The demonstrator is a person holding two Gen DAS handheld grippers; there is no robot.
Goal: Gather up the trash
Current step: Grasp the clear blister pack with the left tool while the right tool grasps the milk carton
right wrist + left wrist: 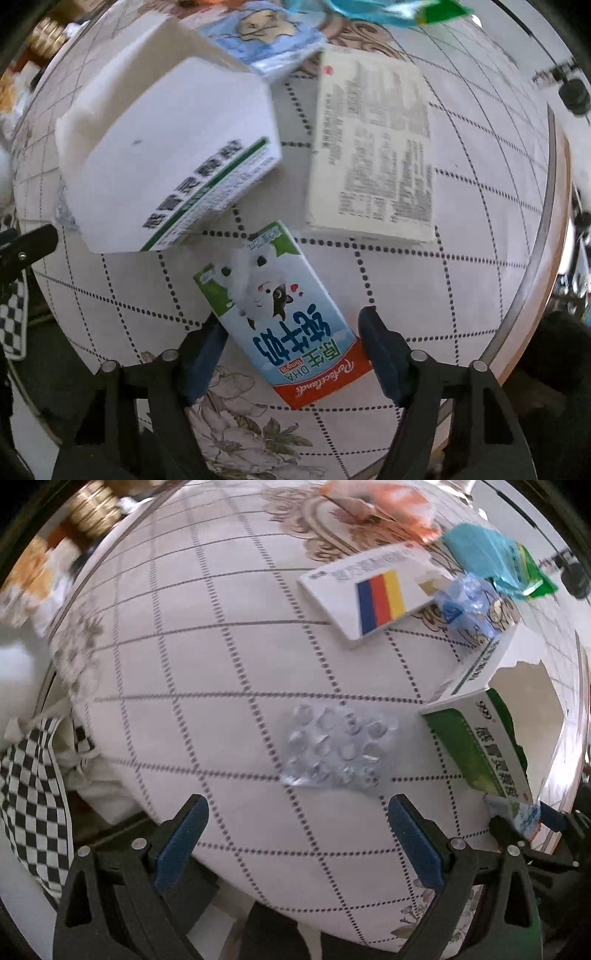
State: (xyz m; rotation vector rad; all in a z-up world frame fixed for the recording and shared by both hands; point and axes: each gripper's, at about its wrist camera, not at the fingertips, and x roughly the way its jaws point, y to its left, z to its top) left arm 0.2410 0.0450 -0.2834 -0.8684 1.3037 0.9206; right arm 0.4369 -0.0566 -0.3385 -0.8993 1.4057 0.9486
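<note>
**Milk carton between our right fingers, blister sheet waiting on the left**

We start at the left, where our left gripper (pixel 295 834) hangs over the round table (pixel 207 635) with its jaws wide apart and nothing between them. Just ahead of it an empty pill blister sheet (pixel 338 751) lies flat on the gridded cloth. Farther back sits a white card with a blue, red and yellow stripe (pixel 373 590), and beyond it a crumpled blue wrapper (pixel 472 605), a teal and green packet (pixel 491 559) and an orange wrapper (pixel 384 506). To the right a torn green and white box (pixel 476 734) stands tilted.

Moving to our right gripper (pixel 291 350), its jaws also stand apart, and a small milk carton (pixel 280 317) lies between them on the table. The left pad seems to touch the carton's edge, while the right pad stands clear of it, so we judge it not yet clamped. Behind the carton lie the torn box (pixel 166 147) and a flat cream box printed with text (pixel 373 155).

The carton lies at a slant to our fingers, so closing now could twist it out or catch only a corner. It also sits near the table edge (pixel 532 258); a sideways push could slide it off. On the left, the thin, slick blister sheet may slip under the pads instead of lifting.
</note>
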